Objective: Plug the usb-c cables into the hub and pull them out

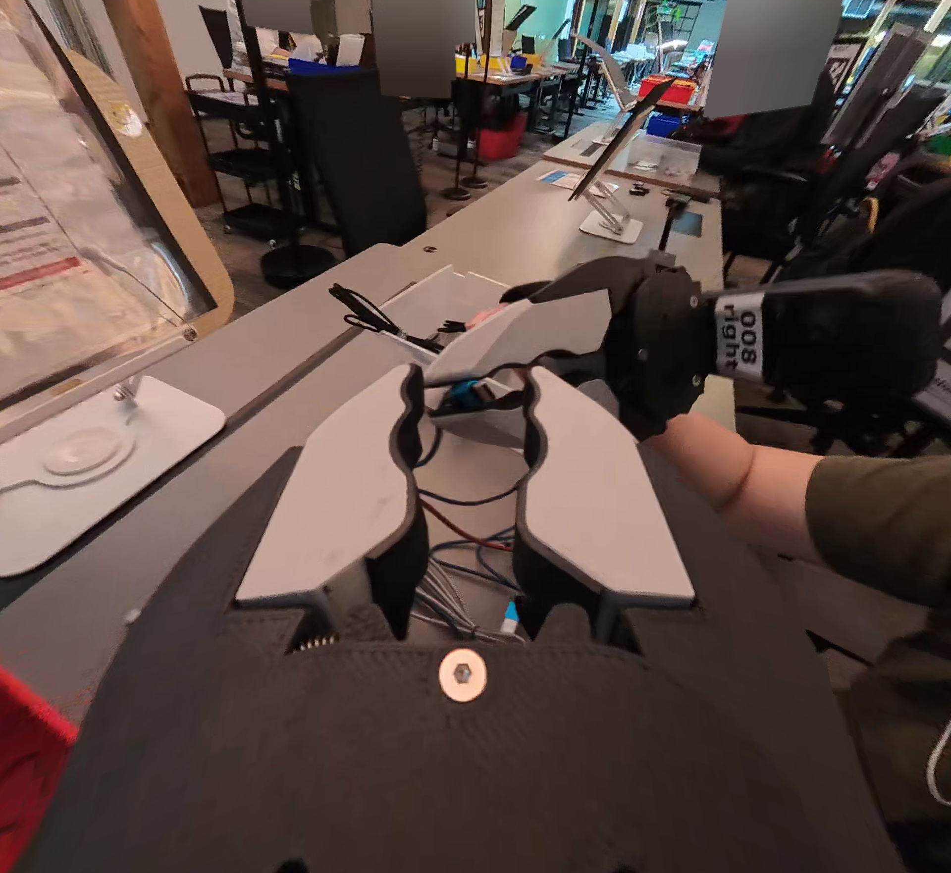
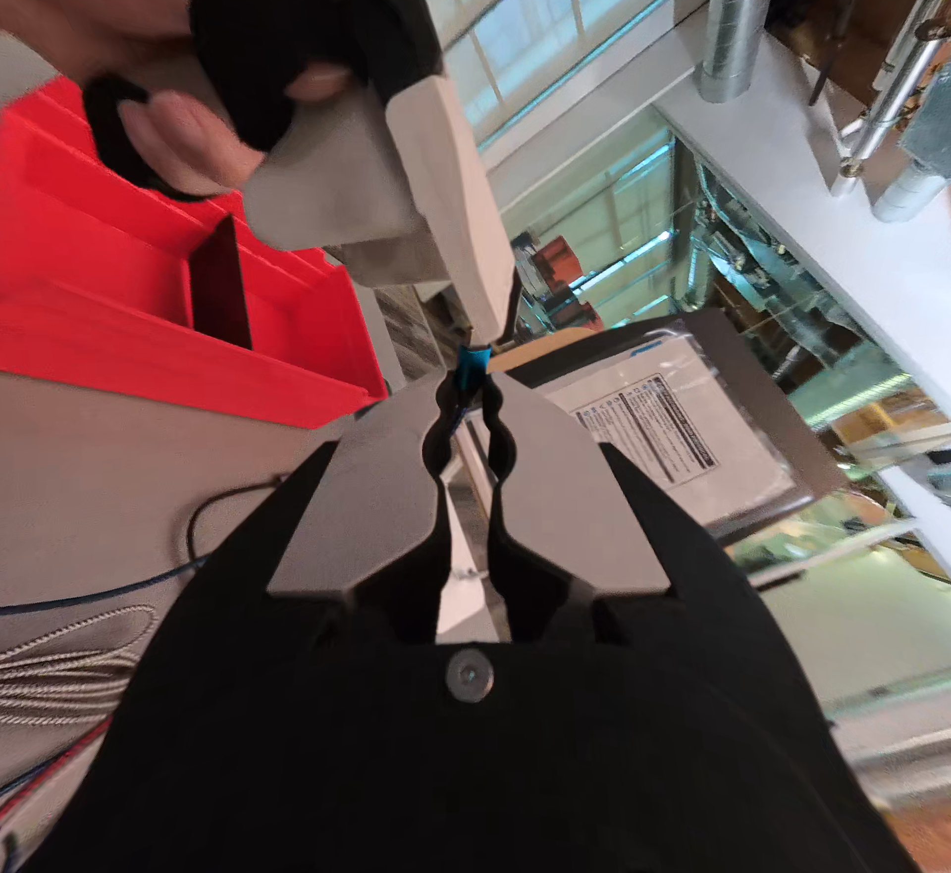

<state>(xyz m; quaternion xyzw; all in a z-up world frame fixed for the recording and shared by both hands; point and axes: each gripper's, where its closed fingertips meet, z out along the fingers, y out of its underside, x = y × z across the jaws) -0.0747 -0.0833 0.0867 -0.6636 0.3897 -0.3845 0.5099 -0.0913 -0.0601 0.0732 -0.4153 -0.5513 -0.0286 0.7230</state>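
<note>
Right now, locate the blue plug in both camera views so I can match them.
Left wrist view: the blue plug sits just above centre, beyond the left tool, between its tips.
Right wrist view: it sits at centre, pinched at the tips of the right tool.
Shared landmark: the red bin, bottom-left corner in the left view.

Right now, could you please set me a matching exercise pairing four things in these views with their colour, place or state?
Things:
1. plug
2. bin
3. braided cable
4. right gripper

Descriptions:
A. red
B. coiled on the table
C. blue
D. shut on the plug

Pairs: 1-C; 2-A; 3-B; 4-D.
</note>
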